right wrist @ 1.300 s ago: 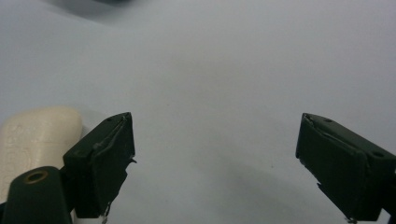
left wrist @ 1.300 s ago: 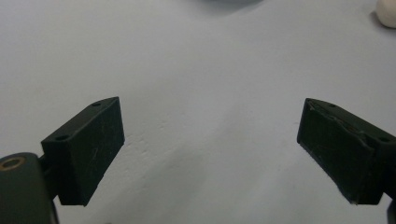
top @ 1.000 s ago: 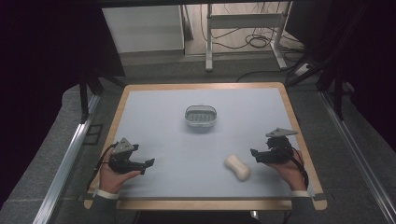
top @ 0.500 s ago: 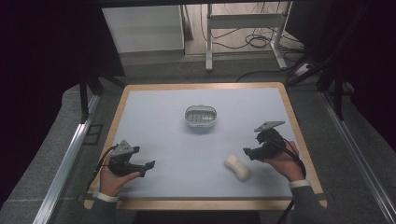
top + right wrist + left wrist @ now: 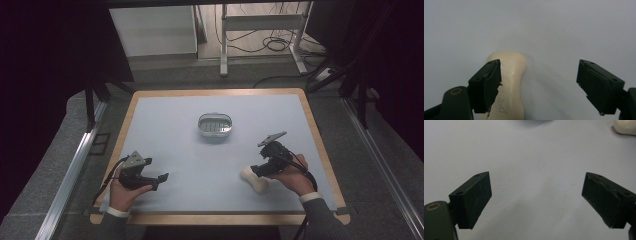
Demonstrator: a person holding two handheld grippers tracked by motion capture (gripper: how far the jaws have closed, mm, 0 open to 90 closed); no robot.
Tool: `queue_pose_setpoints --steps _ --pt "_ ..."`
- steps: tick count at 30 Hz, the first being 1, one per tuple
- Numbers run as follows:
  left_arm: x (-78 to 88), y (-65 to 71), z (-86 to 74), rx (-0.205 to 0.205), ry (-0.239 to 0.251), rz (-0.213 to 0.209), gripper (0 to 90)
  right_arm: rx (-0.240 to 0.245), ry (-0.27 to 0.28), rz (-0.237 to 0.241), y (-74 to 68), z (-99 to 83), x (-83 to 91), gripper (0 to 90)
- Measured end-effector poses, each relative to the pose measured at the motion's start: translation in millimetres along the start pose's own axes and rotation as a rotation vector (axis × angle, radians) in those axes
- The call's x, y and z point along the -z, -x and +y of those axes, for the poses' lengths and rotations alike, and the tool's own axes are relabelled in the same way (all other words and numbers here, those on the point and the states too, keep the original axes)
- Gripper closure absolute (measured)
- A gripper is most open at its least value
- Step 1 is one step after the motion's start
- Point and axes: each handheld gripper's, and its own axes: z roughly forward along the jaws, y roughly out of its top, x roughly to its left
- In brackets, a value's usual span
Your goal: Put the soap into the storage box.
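Observation:
A cream bar of soap (image 5: 255,180) lies on the pale blue mat at the front right. My right gripper (image 5: 256,171) hovers right over it, open. In the right gripper view the soap (image 5: 512,72) sits just inside the left jaw, partly hidden by it, with bare mat across to the other jaw of the right gripper (image 5: 537,85). A metal soap dish (image 5: 215,125) stands in the middle of the mat. My left gripper (image 5: 159,180) rests open at the front left, pointing right. Nothing is between the wide-apart fingers of the left gripper (image 5: 537,200), and the soap's end (image 5: 625,126) shows far off.
The mat (image 5: 170,145) covers a wooden-edged table (image 5: 210,92). Beyond the far edge are a white cabinet (image 5: 152,30), a metal frame's legs (image 5: 260,35) and cables on the floor. Metal rails run along both sides.
My right gripper has swung left and down from beside the soap to directly over it. The left gripper has barely shifted.

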Motion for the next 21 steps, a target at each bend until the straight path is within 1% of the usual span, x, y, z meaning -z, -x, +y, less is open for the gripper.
queue_pose_setpoints --steps 2,5,7,8,9,17,19,20,21 --pt "0.7 -0.3 0.3 0.003 0.003 0.002 9.7 0.005 -0.019 0.0 -3.5 -0.6 -0.8 21.1" --pt "0.6 -0.5 0.1 -0.001 0.0 0.011 9.8 0.003 -0.025 0.013 -7.4 -1.5 -1.4 21.8" --pt "0.3 0.0 -0.2 -0.004 -0.002 0.012 9.8 0.007 -0.057 0.03 -13.7 -3.0 -5.7 23.3" --pt "0.3 0.0 -0.2 -0.004 -0.002 0.012 9.8 0.007 -0.057 0.03 -13.7 -3.0 -5.7 23.3" --pt "0.1 0.2 -0.2 -0.005 -0.005 0.012 9.8 0.017 -0.079 0.039 -17.2 -4.1 -9.6 26.1" --pt "-0.3 -0.6 0.0 -0.007 -0.006 0.019 10.3 0.008 -0.161 0.039 -26.8 -4.9 -19.7 27.6" --pt "-0.7 -0.5 0.0 -0.008 -0.011 0.02 10.4 0.009 -0.186 0.037 -28.4 -3.8 -23.1 29.9" --pt "-0.7 -0.5 0.0 -0.008 -0.011 0.02 10.4 0.009 -0.186 0.037 -28.4 -3.8 -23.1 29.9" --pt "-0.4 -0.4 -0.1 -0.01 -0.011 0.02 10.4 -0.001 -0.209 0.03 -29.3 -2.6 -27.0 32.5"
